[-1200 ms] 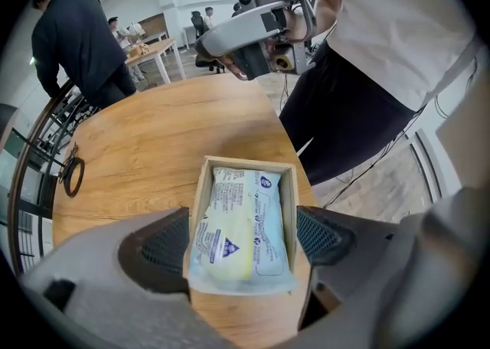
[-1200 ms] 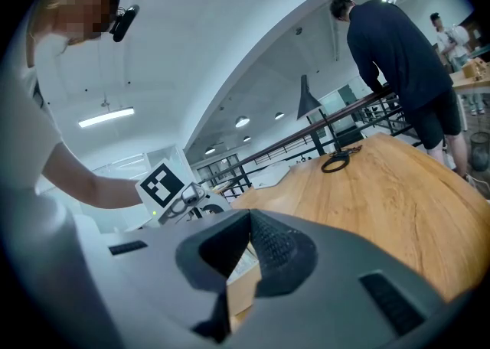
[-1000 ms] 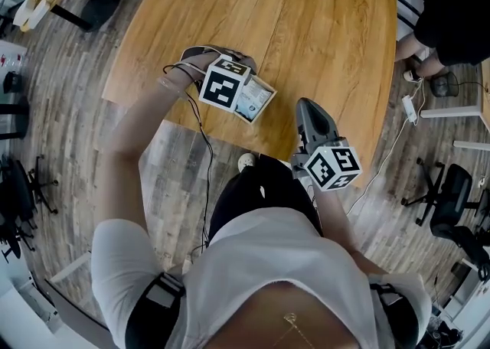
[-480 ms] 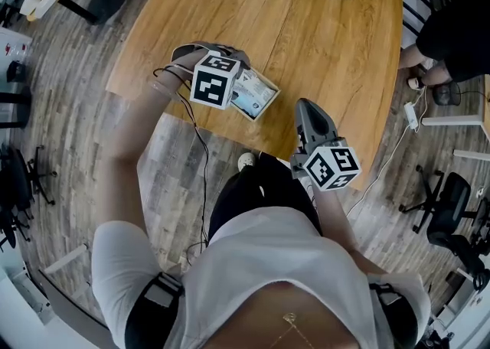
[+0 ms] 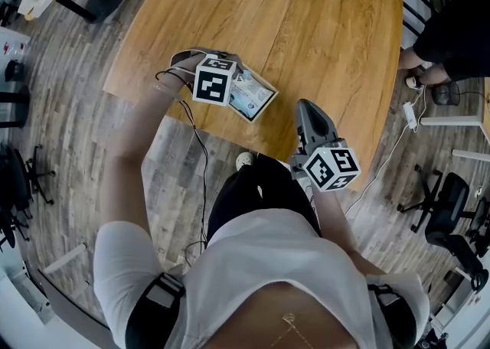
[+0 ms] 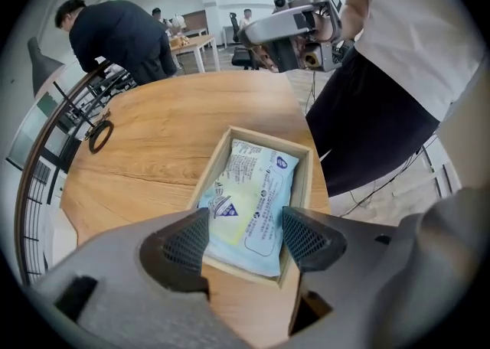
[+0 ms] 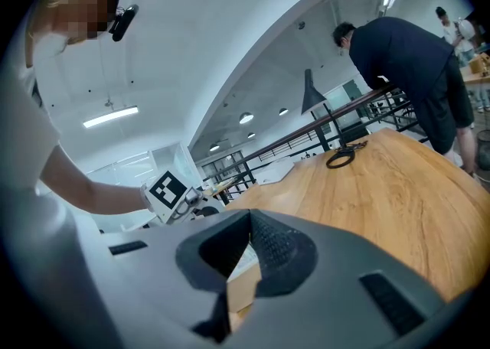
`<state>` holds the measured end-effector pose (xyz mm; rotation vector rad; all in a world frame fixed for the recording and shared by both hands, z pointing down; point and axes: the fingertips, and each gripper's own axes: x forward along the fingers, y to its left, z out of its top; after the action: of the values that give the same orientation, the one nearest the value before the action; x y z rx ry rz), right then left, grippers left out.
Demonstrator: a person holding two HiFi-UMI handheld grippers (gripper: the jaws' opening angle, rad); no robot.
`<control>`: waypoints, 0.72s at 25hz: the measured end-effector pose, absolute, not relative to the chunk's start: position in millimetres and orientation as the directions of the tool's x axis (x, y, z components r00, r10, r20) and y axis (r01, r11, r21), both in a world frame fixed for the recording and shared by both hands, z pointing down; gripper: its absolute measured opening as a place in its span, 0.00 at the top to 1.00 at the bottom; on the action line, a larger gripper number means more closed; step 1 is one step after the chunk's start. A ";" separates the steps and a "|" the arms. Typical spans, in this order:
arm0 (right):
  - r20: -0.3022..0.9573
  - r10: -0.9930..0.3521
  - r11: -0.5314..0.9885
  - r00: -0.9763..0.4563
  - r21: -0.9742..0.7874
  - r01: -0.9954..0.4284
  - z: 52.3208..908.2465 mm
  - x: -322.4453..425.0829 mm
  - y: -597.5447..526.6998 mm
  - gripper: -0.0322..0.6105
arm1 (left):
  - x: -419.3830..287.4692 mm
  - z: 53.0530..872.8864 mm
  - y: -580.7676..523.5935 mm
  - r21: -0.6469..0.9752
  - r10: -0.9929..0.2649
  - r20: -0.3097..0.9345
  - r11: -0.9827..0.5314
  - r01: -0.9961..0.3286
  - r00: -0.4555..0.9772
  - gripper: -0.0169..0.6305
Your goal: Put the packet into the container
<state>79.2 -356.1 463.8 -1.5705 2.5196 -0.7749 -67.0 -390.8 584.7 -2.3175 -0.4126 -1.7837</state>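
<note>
We judge the placing done: the packet (image 6: 249,202) lies in the box (image 6: 304,179) near the table's (image 5: 306,26) front edge. The left tongs (image 6: 245,237) are spread above it, the right tongs (image 7: 239,263) pressed together and empty. Next we should lift clear.

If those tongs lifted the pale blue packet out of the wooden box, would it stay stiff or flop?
Probably flop: the packet looks like a soft, puffy pouch, so it would likely sag if held by one end. Its smooth printed film may be slightly slippery. Lying flat in the wooden box, it seems unlikely to roll.
</note>
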 end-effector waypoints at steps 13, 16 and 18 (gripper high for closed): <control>0.174 -0.823 0.420 -0.541 -0.454 -0.786 459.6 51.4 -364.1 0.93 | -84.2 523.2 -397.1 -0.315 -0.428 0.777 -0.899 -0.305 0.461 0.80; 0.170 -0.806 0.448 -0.567 -0.449 -0.773 459.5 39.1 -364.6 0.93 | -87.2 514.2 -385.4 -0.281 -0.524 0.718 -0.821 -0.497 0.458 0.88; 0.171 -0.797 0.463 -0.579 -0.442 -0.768 459.6 31.5 -363.8 0.93 | -86.9 507.7 -377.3 -0.241 -0.576 0.680 -0.759 -0.604 0.453 0.93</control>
<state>31.5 -363.8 459.6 -1.4112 2.6361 -0.7478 -86.9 -377.3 507.7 -2.7080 1.1008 -1.2452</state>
